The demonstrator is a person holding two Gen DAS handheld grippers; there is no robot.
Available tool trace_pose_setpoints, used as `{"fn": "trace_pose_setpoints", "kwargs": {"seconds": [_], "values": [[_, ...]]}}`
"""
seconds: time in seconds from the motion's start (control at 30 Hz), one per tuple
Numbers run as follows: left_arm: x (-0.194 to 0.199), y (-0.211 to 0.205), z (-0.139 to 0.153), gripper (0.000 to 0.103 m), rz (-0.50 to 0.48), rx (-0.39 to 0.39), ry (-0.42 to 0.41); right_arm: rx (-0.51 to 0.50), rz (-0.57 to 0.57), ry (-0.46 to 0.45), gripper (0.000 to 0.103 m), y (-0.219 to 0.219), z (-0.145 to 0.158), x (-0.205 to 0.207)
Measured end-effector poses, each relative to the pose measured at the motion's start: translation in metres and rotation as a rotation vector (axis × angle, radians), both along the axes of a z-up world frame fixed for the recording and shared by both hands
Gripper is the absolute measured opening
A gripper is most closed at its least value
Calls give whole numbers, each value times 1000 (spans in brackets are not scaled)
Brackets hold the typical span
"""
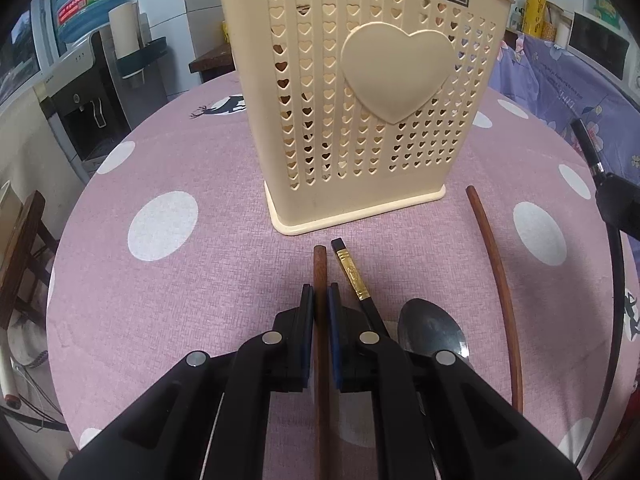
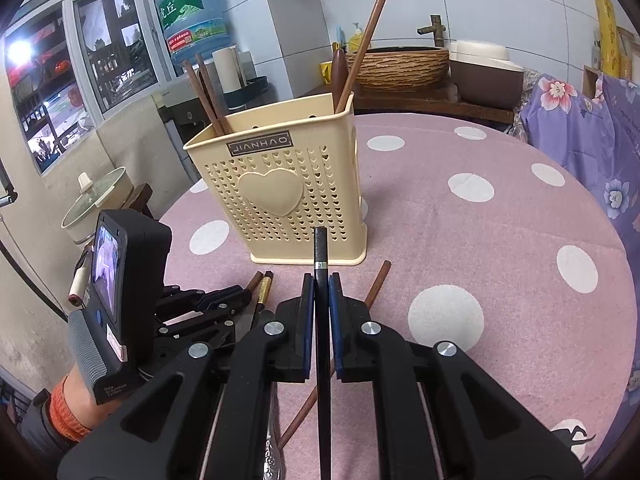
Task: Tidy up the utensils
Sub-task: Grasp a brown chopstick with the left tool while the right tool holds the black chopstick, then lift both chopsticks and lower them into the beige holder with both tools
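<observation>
A cream plastic utensil holder (image 1: 360,112) with heart holes stands on the pink dotted tablecloth; it also shows in the right wrist view (image 2: 288,196), with several brown chopsticks (image 2: 362,52) and a wooden spoon in it. My left gripper (image 1: 320,300) is shut on a brown wooden chopstick (image 1: 320,264) low over the cloth, just in front of the holder. Beside it lie a black chopstick with a gold band (image 1: 352,276), a metal spoon (image 1: 432,328) and another brown chopstick (image 1: 496,276). My right gripper (image 2: 321,288) is shut on a black chopstick (image 2: 320,248), pointing at the holder.
The round table (image 2: 500,220) has its edge at left and right. A purple floral cloth (image 2: 592,140) hangs at the right. A water dispenser with a blue bottle (image 2: 192,20), a pot (image 2: 100,200) and a sink counter (image 2: 400,64) stand behind.
</observation>
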State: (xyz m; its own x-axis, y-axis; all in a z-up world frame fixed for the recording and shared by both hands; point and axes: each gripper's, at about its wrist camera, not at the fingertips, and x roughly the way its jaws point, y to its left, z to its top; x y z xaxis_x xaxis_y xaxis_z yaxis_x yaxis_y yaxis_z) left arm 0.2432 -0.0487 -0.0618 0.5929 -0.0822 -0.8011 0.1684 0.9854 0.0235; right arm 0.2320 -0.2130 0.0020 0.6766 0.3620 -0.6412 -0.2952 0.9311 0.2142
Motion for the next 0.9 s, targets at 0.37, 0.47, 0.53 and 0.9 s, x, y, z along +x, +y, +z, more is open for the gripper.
{"fn": "trace_pose_setpoints", "kwargs": {"seconds": [0.37,0.47,0.53,0.9], "values": [[-29,34,70,8,30,-127,-190,44,-9,-92,8,-23,30,-19],[-40,46,100,8,39,-157,-263,64,-12,-130,8,-34,49,-27],[-47,53,115,8,43,-179,-303,79,-24,-154,8,-42,62,-32],[-62,68,158,8,52,-243,-411,123,-74,-218,8,-69,108,-40]]}}
